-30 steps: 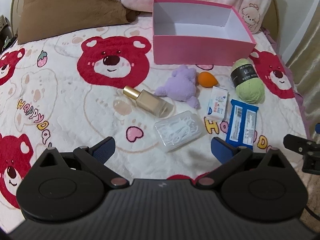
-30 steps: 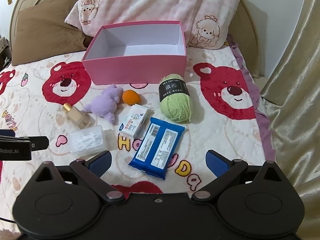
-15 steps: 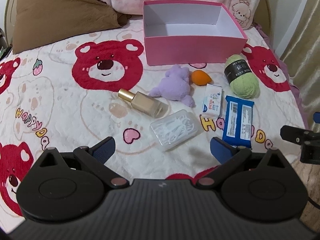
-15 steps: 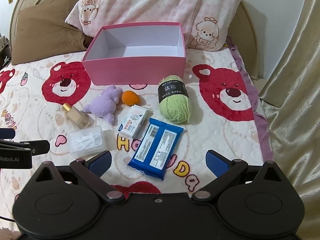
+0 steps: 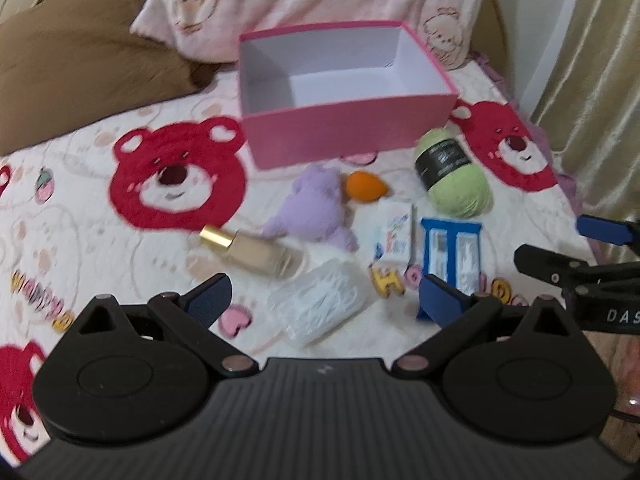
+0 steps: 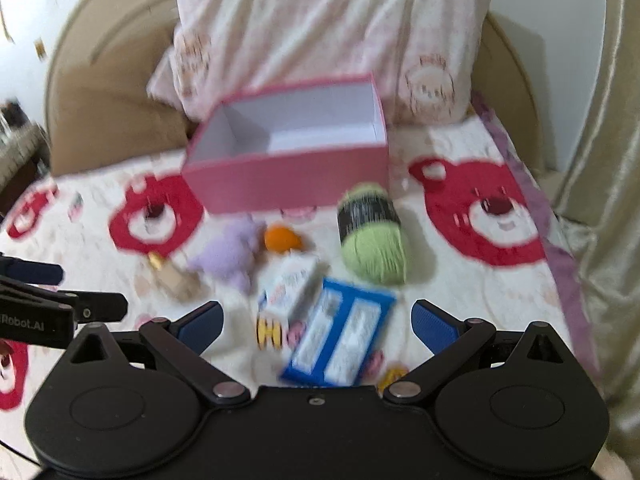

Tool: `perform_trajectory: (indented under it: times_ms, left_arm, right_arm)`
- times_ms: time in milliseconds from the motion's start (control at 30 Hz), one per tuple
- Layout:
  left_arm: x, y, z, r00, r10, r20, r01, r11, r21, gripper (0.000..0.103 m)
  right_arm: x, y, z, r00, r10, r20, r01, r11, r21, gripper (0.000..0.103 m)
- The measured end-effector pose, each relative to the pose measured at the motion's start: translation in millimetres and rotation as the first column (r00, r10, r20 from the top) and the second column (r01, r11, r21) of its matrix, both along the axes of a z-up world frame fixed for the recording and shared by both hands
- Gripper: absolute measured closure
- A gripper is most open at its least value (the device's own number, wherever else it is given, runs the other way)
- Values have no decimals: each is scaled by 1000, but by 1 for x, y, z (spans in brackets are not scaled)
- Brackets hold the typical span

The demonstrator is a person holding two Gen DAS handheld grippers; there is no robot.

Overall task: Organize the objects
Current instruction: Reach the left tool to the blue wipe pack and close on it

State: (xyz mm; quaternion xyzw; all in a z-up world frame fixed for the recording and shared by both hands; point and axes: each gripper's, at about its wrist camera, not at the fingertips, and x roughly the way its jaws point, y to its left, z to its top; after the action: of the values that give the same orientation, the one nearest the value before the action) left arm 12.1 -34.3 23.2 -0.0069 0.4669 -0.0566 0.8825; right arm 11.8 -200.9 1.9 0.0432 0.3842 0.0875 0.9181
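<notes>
An empty pink box [image 5: 348, 136] [image 6: 288, 176] stands open on the bed. In front of it lie a purple plush toy [image 5: 316, 208] [image 6: 232, 256], an orange sponge [image 5: 364, 186] [image 6: 282, 238], green yarn [image 5: 456, 176] [image 6: 374, 240], a small white carton [image 5: 394, 232] [image 6: 292, 288], a blue packet [image 5: 452, 248] [image 6: 340, 340], a beige bottle [image 5: 256, 252] [image 6: 174, 278] and a clear plastic case [image 5: 320, 304]. My left gripper [image 5: 324, 296] is open and empty, just above the clear case. My right gripper [image 6: 318, 320] is open and empty, over the blue packet.
The bed cover [image 5: 120, 240] has red bear prints. A brown pillow [image 5: 88, 72] and a pink pillow [image 6: 320, 32] lie behind the box. A curtain [image 6: 600, 160] hangs past the bed's right edge. The right gripper shows at the left wrist view's right edge [image 5: 592, 264].
Both grippers have moved forward and lower toward the objects, which look larger now. Both views are blurred by motion. Nothing has been taken hold of.
</notes>
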Motion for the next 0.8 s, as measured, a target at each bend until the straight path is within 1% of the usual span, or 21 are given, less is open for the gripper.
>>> perform_trajectory:
  times_ms: [67,100,167,233,267,333,367,433,500,567,633,667,733,800]
  left_arm:
    - [10,-7,-3,999,-46,1,46,998,-37,4]
    - [14,-11,-6,998,-67,2,67,996,-61,6]
    - [22,-20,-11,995,-102,17,103,991,-83,10]
    - [31,-33,-18,991,-135,26,136,987,-79,13]
    - [35,-38,-22,988,-151,21,153,984,-91,15]
    - [45,-48,-33,983,-182,-6,180,975,-133,20]
    - [50,-52,-39,980,-197,-27,190,969,-159,23]
    - [60,-58,-50,974,-216,-62,200,959,-203,32]
    - [68,-61,-61,966,-249,-77,225,947,-231,33]
    - [73,-62,-70,959,-270,-85,241,936,-257,33]
    - [76,-64,-83,951,-294,-100,253,921,-297,37]
    - [79,-65,-89,947,-301,-111,256,918,-304,38]
    - [83,-71,-102,938,-319,-133,270,917,-293,44]
    - [87,-79,-112,929,-333,-162,284,922,-265,46]
  right_arm:
    - [7,-8,-5,1000,15,13,-15,1000,3,1]
    - [11,-11,-10,999,34,1,-34,999,-2,1]
    - [22,-15,-24,993,78,-87,-81,996,-31,1]
    - [30,-17,-39,986,97,-139,-106,993,-60,1]
    - [32,-20,-44,983,98,-154,-108,993,-54,1]
    - [44,-25,-61,974,106,-202,-104,994,22,3]
    - [53,-26,-70,961,112,-253,-100,993,61,4]
    - [64,-24,-81,944,132,-304,-108,990,94,8]
    - [66,-14,-88,940,148,-307,-134,989,68,8]
    - [63,-1,-95,930,207,-302,-200,978,54,8]
    - [59,4,-100,930,222,-292,-213,975,64,8]
    - [58,5,-104,932,221,-287,-209,975,70,8]
    - [60,2,-110,930,216,-298,-198,976,90,8]
    - [70,-3,-115,919,195,-342,-163,979,120,9]
